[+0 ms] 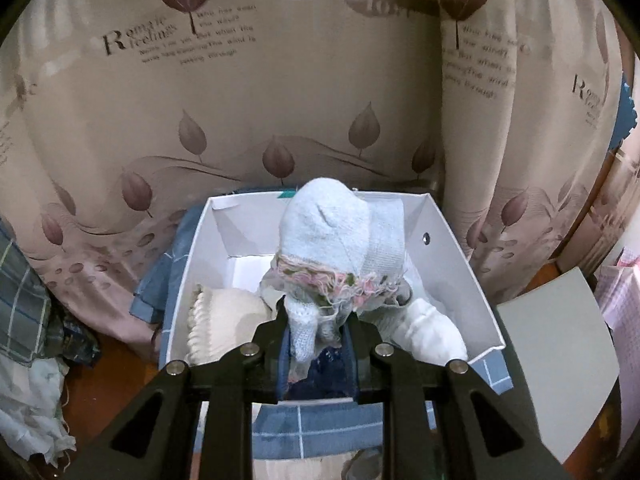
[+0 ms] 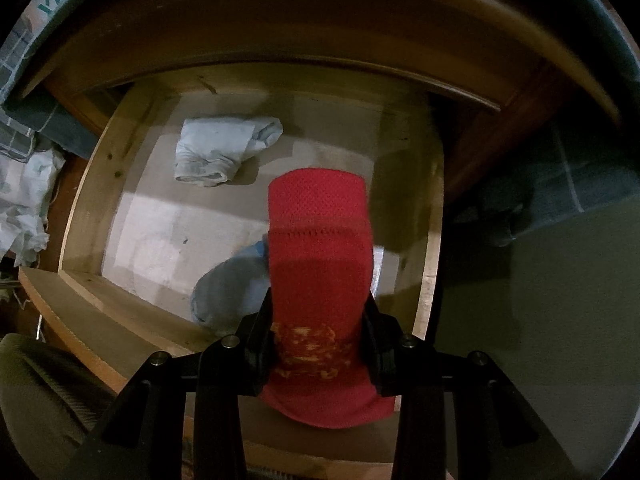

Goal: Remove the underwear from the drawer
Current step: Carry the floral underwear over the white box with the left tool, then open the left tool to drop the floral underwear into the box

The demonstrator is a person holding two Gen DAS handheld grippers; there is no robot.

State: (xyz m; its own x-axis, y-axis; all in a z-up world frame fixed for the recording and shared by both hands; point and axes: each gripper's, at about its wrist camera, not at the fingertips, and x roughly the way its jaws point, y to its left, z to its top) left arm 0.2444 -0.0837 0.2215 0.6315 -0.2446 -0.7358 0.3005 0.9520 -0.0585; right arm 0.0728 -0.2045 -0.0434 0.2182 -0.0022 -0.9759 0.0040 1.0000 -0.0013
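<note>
In the left wrist view my left gripper (image 1: 318, 326) is shut on a pale blue knitted garment (image 1: 324, 232) with a pink and green frilly band, held over a white box (image 1: 188, 264). A cream piece (image 1: 224, 328) and a white piece (image 1: 428, 332) lie in that box. In the right wrist view my right gripper (image 2: 318, 312) is shut on a red knitted garment (image 2: 318, 248), hanging above an open wooden drawer (image 2: 80, 208). On the drawer floor lie a folded white garment (image 2: 224, 148) and a grey-blue garment (image 2: 228, 284), partly hidden by the red one.
A patterned curtain (image 1: 280, 80) hangs behind the box, which rests on blue checked cloth (image 1: 320, 428). Crumpled white fabric (image 1: 28, 396) lies on the wooden floor at left, and a grey board (image 1: 560, 360) at right. A dark wooden ledge (image 2: 320, 40) overhangs the drawer's back.
</note>
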